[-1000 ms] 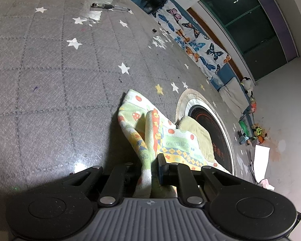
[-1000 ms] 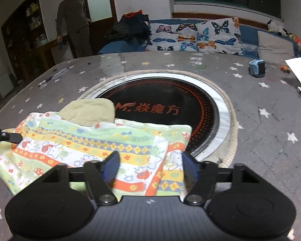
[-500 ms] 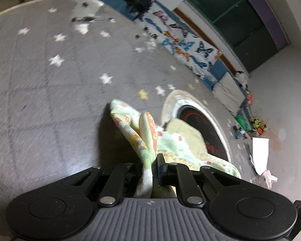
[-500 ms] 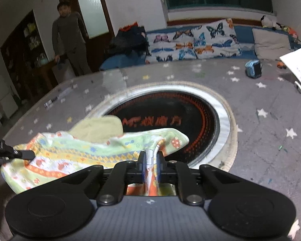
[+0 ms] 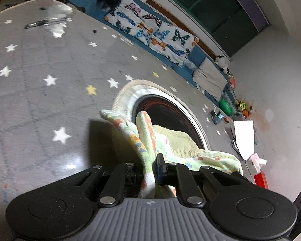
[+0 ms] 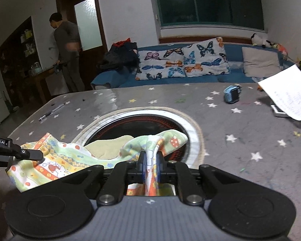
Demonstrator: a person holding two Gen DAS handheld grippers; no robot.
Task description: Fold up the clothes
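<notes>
Right now I have the patterned cloth [image 6: 56,160] pinched at two points and partly lifted off the star-print tabletop [image 6: 240,140]. My right gripper [image 6: 150,161] is clenched on a bunched fold of it; the fabric rises between the blue pads and drops back under the claw body, where I lose sight of it. My left gripper [image 5: 150,165] is likewise clamped on a narrow ridge of the cloth [image 5: 148,140], which stands up straight ahead of the jaws. Only one blue pad shows in that view; the other is buried behind fabric.

From the right claw, the garment sags away to the left, toward the other gripper's finger [image 6: 30,154], whose tip sits on the cloth's far edge. I cannot see the pinch itself from this side. A plain yellowish panel [image 6: 110,145] shows in the middle of the cloth.

Just beyond both claws lies the round dark inset [image 6: 150,120] with its pale rim [image 6: 192,134]; the cloth overlaps its near edge and hides the lettering on it. Farther ahead and right of the right claw: a small blue gadget [image 6: 232,95] and a white sheet [image 6: 287,98], cut off at the frame edge. A pen [image 6: 52,111] lies far left. Behind the table, butterfly cushions [image 6: 182,62] on a blue sofa, and a person [image 6: 68,50] standing by the door, blurred.
</notes>
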